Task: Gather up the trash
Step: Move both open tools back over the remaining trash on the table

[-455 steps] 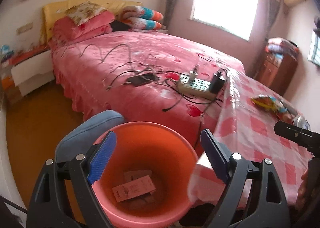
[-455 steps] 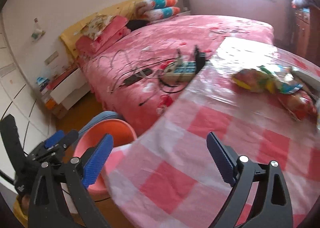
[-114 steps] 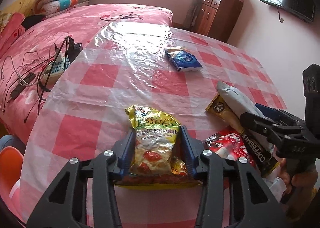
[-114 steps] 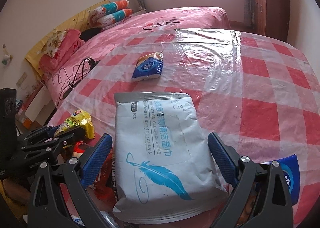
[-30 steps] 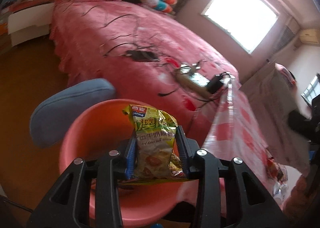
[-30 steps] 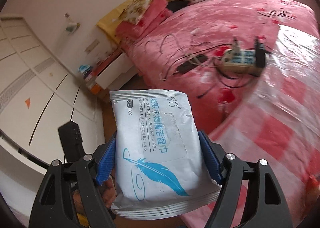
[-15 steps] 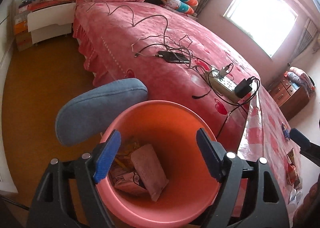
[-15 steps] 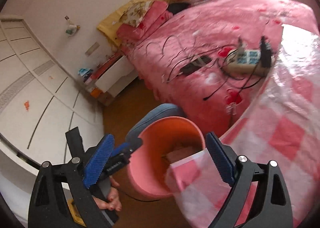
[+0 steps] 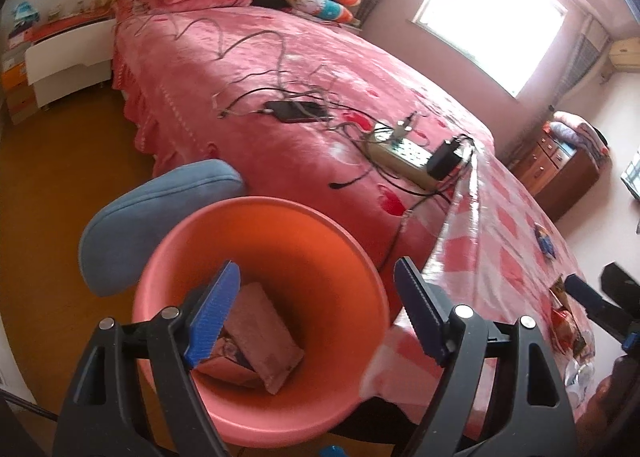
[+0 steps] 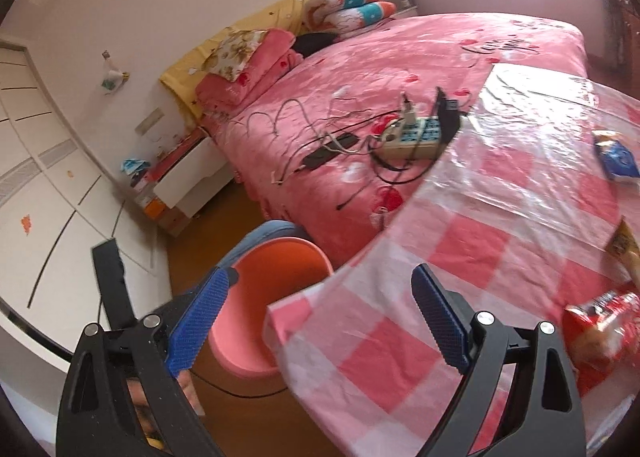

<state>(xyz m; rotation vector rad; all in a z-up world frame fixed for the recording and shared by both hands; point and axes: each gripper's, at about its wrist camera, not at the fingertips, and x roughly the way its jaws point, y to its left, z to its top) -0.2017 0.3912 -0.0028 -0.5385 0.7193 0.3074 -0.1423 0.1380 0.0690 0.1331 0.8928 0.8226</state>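
currently both tongs stand apart with nothing between the pads. left tongs (image 9: pixel 316 315) hang over the mouth of the orange bin (image 9: pixel 260 217), pads wide and empty. right tongs (image 10: pixel 320 315) are just as wide and empty, pointed across the near edge of the counter (image 10: pixel 500 217) with the bin low on the left.

why so placed, as a judgement: the bin sits on the floor tight against the counter's edge, between it and the bed (image 9: pixel 280 69), so trash can be carried a short way from cloth to mouth. a blue chair seat (image 9: pixel 152 213) lies just beyond the bin's far left rim. left tongs over the opening suit a drop; right tongs face the counter where trash remains.

trash inside the bin (image 9: pixel 260 341): a flat pale pouch lying slantwise on other wrappers at the bottom; details under it too dim to tell.

trash left on the counter: red wrapper (image 10: pixel 600 321) at the near right, crumpled and glossy; blue packet (image 10: pixel 616 157) farther off to the right, flat; a yellowish packet (image 10: pixel 622 245) between them at the right edge, partly cut off.

power strip (image 10: pixel 412 137) and cables lie on the bed just beyond the counter's far edge, not trash.
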